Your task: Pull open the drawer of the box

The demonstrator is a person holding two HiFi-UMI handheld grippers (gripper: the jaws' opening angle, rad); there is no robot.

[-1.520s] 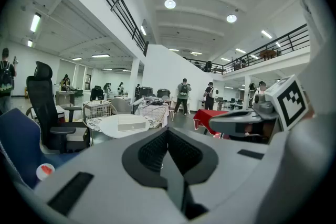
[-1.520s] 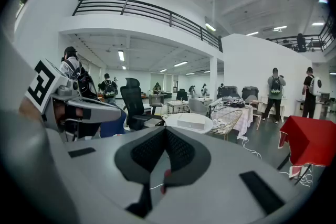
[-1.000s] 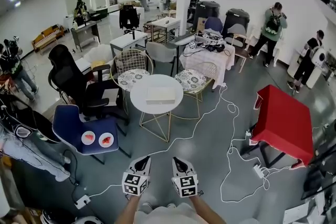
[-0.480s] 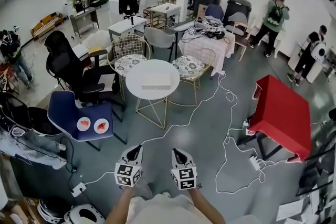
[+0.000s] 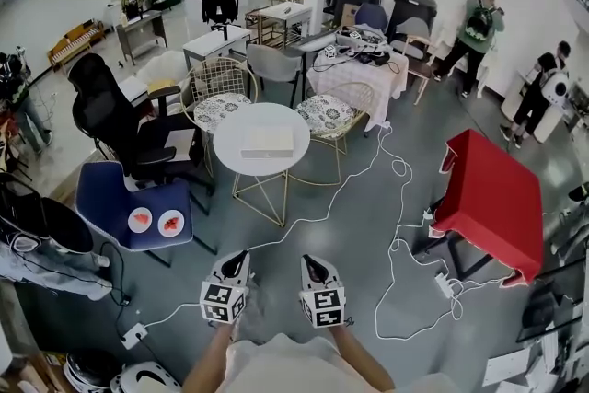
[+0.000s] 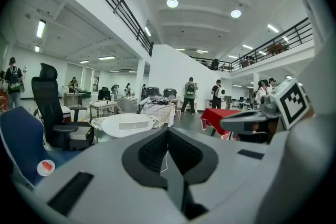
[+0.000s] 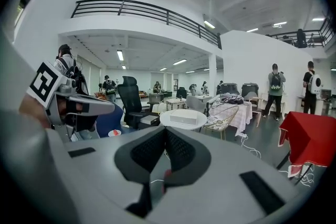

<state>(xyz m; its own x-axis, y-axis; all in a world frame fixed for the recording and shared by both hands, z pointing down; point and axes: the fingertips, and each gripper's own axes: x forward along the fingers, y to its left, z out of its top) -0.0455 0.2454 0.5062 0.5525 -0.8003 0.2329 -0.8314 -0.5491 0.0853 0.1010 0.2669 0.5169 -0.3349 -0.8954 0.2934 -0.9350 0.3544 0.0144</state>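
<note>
Left hand-held gripper: clenched, jaws together, nothing between them; held low at the near edge over the grey floor.
Right hand-held gripper: clenched and empty, jaws together; just right of the left one, the two apart.
Box: white, flat, lying at the middle of a round white table, far ahead of both hand-held grippers and well apart from them.
Wire chairs: two, at the table's far side.
Blue chair: left of the table, carrying two small plates.
White cable: trailing over the floor, right of the table.
Red table: far right.
</note>
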